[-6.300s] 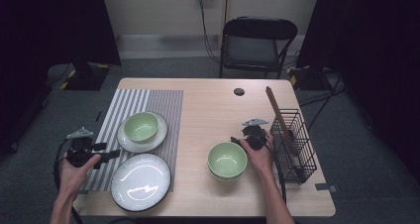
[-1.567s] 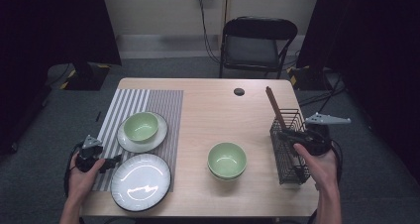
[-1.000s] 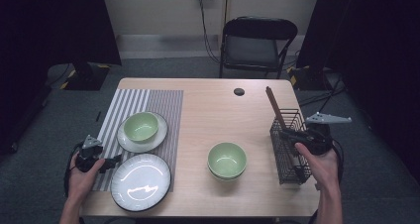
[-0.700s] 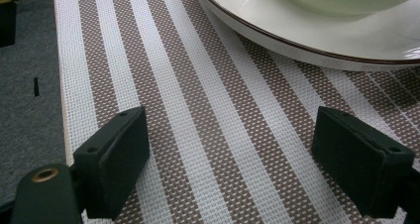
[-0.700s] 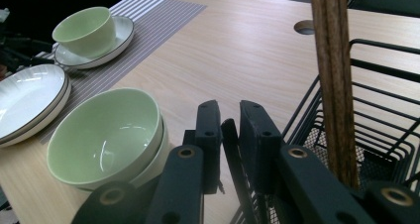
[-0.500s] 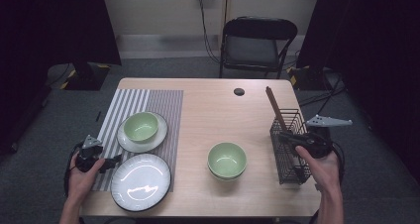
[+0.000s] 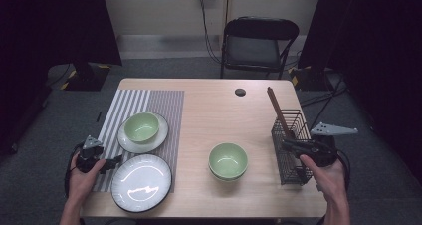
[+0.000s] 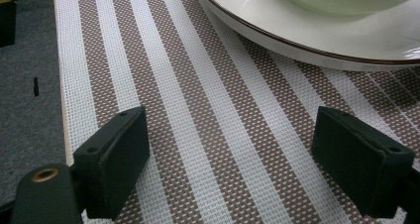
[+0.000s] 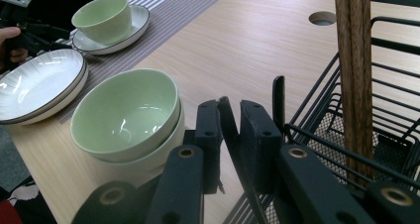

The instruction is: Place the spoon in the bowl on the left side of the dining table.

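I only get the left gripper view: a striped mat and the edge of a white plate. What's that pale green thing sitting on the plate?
Observer: The high view shows it whole. It's a green bowl standing on that small plate.
Operator: And where's the other gripper?
Observer: The right gripper is off to the person's right. Its jaws look closed on a thin wire at the rim of a black wire basket.
Operator: Is anything in that basket?
Observer: Yes, brown wooden sticks stand upright in it.
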`<state>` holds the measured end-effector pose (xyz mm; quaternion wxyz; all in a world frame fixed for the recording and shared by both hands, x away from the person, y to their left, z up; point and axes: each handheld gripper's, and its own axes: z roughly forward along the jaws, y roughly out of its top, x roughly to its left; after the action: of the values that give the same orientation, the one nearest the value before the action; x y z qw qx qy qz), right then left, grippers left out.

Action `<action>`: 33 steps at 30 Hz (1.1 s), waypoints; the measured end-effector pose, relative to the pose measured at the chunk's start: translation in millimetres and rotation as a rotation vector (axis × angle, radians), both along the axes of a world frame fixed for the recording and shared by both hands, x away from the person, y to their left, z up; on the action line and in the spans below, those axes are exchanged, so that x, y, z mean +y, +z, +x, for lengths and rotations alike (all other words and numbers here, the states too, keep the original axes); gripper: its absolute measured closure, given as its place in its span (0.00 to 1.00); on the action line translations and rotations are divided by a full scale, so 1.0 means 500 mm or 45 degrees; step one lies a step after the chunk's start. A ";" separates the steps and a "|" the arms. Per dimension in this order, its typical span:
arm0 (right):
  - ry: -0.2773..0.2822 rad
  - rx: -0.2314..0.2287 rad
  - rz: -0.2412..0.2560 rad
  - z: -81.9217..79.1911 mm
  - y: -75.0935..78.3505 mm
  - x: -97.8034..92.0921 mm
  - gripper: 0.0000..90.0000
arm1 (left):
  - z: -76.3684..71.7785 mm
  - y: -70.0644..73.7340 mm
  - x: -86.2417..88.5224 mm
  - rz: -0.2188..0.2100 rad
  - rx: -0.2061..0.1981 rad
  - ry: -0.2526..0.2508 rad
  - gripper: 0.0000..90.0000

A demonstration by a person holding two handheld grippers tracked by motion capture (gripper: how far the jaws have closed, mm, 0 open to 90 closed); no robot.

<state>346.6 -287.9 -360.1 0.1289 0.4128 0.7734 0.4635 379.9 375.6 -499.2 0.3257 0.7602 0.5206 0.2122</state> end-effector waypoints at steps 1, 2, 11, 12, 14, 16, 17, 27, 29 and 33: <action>-0.003 0.002 0.001 -0.001 -0.001 -0.001 0.88 | 0.000 0.000 0.000 -0.002 0.000 0.000 0.16; -0.006 0.003 -0.008 -0.002 -0.003 -0.001 0.87 | 0.000 0.000 0.000 -0.001 -0.001 0.000 0.16; -0.001 0.023 -0.024 0.003 -0.020 -0.001 0.84 | 0.000 0.000 0.000 -0.001 -0.001 -0.001 0.16; 0.003 0.026 -0.019 0.005 -0.021 -0.001 0.84 | 0.000 0.000 0.000 -0.003 0.000 -0.002 0.16; 0.000 0.035 -0.034 0.008 -0.023 0.000 0.85 | 0.000 0.000 0.000 -0.002 0.000 -0.002 0.16; -0.006 0.043 -0.055 0.011 -0.027 0.004 0.87 | 0.000 0.000 0.000 -0.001 0.000 -0.002 0.16; -0.007 0.041 -0.062 0.010 -0.027 0.004 0.87 | 0.000 0.000 0.000 -0.001 0.000 -0.001 0.16; -0.029 0.012 -0.039 0.009 -0.019 -0.006 0.94 | 0.000 0.000 0.000 0.000 0.000 0.000 0.16; -0.034 0.006 -0.039 0.010 -0.018 -0.009 0.95 | 0.000 0.000 0.000 0.000 0.000 -0.001 0.16; -0.044 -0.012 -0.043 0.012 -0.016 -0.010 0.97 | 0.000 0.000 0.000 0.000 0.000 0.000 0.16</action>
<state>352.5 -293.0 -368.1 0.1472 0.4217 0.7732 0.4501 379.9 375.6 -499.2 0.3259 0.7602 0.5205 0.2121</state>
